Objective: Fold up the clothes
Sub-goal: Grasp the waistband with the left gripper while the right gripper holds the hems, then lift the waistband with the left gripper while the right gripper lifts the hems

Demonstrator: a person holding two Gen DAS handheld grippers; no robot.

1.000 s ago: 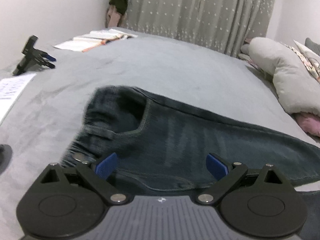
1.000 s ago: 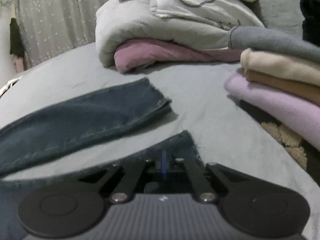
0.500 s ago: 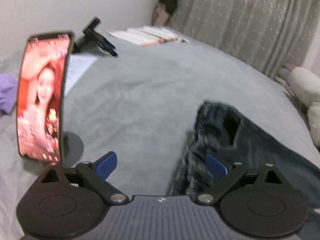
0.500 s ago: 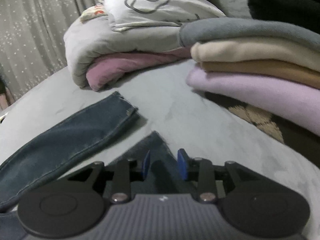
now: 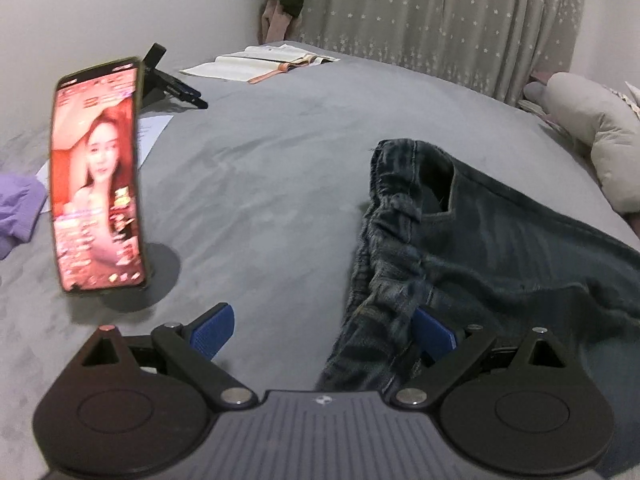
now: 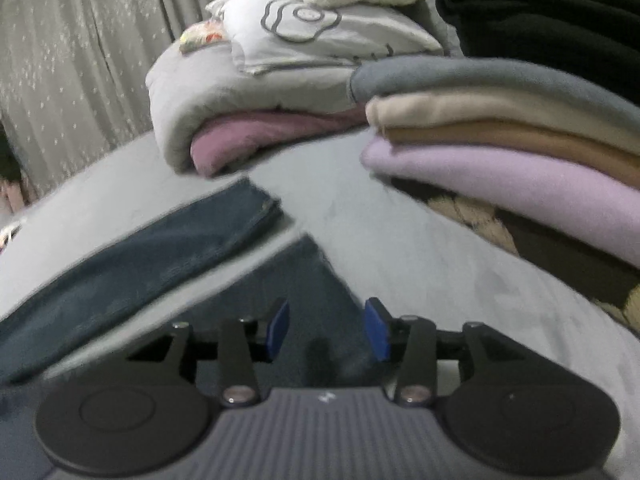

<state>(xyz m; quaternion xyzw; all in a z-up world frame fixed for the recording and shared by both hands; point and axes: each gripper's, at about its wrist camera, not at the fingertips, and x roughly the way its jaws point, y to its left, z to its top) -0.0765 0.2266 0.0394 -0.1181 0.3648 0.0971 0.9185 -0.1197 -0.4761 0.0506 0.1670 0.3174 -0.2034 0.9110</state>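
Grey bedding point(image 5: 280, 168) covers the bed where I work, with a starred curtain point(image 5: 440, 20) at the far side. My left gripper point(image 5: 324, 330) has its jaws wide apart, and the bunched waistband of the jeans point(image 5: 400, 248) lies against the right finger. A phone point(image 5: 98, 176) with a lit screen stands near on the left. My right gripper point(image 6: 328, 330) is partly apart over one leg hem point(image 6: 312, 280); folded sweaters point(image 6: 500, 148) are stacked to the right.

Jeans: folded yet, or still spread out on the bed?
Still spread, unfolded. The jeans lie flat, waistband bunched near the left gripper; both legs extend separately, hems apart.
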